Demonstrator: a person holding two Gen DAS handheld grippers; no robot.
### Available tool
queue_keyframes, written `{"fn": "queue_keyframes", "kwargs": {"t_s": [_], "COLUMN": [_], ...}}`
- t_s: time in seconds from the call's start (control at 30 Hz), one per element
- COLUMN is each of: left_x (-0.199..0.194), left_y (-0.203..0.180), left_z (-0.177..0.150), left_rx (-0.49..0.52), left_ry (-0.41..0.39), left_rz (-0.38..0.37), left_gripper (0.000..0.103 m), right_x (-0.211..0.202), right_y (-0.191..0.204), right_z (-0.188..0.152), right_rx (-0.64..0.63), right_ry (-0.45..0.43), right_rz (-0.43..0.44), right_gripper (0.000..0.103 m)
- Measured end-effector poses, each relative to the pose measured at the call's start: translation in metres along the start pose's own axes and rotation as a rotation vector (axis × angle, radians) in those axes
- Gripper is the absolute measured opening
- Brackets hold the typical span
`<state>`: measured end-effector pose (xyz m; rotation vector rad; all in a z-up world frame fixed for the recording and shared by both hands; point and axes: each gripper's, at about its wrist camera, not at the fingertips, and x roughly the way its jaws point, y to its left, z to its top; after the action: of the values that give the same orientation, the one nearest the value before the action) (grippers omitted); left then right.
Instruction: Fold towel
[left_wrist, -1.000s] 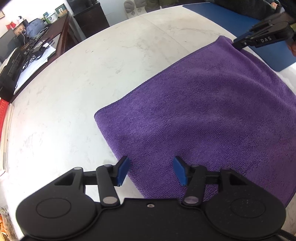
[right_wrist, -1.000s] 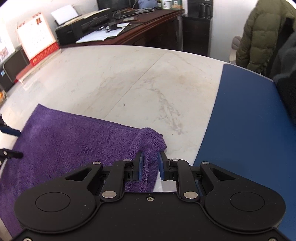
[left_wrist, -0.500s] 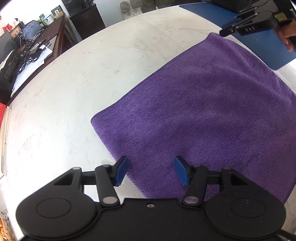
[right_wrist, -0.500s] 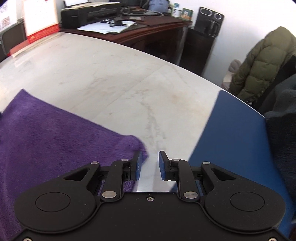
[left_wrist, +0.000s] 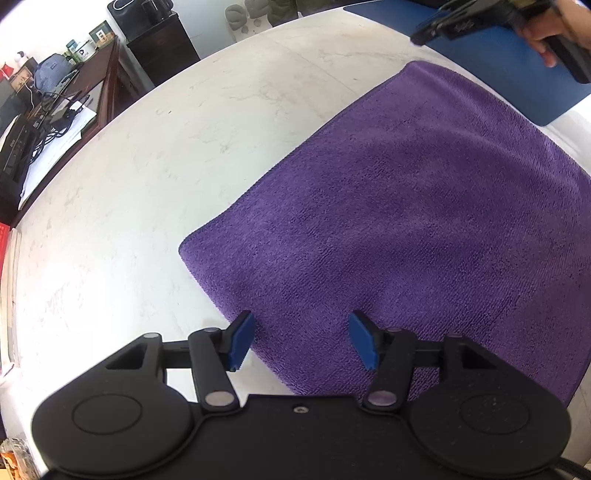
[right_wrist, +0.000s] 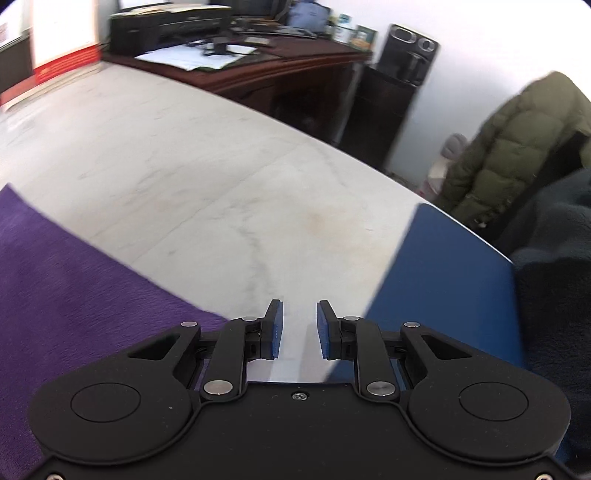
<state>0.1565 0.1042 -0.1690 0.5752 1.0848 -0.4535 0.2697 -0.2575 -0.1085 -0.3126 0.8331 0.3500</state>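
Towel (left_wrist: 399, 229) is lying flat on the marble table (left_wrist: 155, 192) — purple, looking like one fold is already in, edges lined up, filling centre and right of the left wrist view. Left gripper (left_wrist: 301, 341) is hovering w/ pads spread wide, holding nothing; the towel's near edge is running under and between the pads, its near-left corner sitting mid-frame just above the left pad. Right gripper (right_wrist: 298, 328) is sitting partly spread, nothing between the pads — bare marble showing in the gap. In its own view the towel is lying lower left, its edge just beside the left finger, not in the jaws. From the left wrist view the same gripper is showing upper right, blurred, above the blue mat (left_wrist: 517, 74) and apart from the towel's far corner.

Judgement: next fold isn't started. To do it well — each gripper should be dropping onto a corner on the same edge, pinching both layers, not just the top one. Lifting low and together, carrying over evenly, so the cloth isn't skewing. Risk: plush pile slipping out of a shallow pinch.
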Motion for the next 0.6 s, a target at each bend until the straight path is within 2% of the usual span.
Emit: {"fn": "queue_keyframes", "kwargs": {"t_s": [0.13,0.23,0.37,0.43,0.53,0.6], "left_x": [0.001,0.001,0.001,0.000,-0.006,-0.019], "left_y": [0.001,0.001,0.000,0.001,0.005,0.007], "left_z": [0.000,0.000,0.001,0.001,-0.005,-0.012], "left_rx": [-0.002,0.005,0.022,0.021,-0.020,-0.075], "left_ry": [-0.001,-0.001,0.003,0.008,0.005,-0.021], "left_rz": [-0.002,-0.002,0.005,0.011,0.012,-0.018], "left_gripper": [0.056,0.057,0.058,0.057,0.053,0.053], "right_x": [-0.033,-0.046,-0.051,-0.067,-0.098,-0.117], "right_y": [0.006,0.023,0.036,0.031,0.020,0.014], "right_z": [-0.017,-0.039,-0.063,-0.074,-0.093,-0.109], "right_rx": [0.080,0.092,0.100,0.189,0.342,0.420], "right_ry": [-0.022,0.002,0.065,0.049,0.030,0.034], "right_rz": [0.094,0.159,0.177,0.176,0.165,0.147], "right_gripper": [0.020,0.020,0.020,0.021,0.039,0.040]}}
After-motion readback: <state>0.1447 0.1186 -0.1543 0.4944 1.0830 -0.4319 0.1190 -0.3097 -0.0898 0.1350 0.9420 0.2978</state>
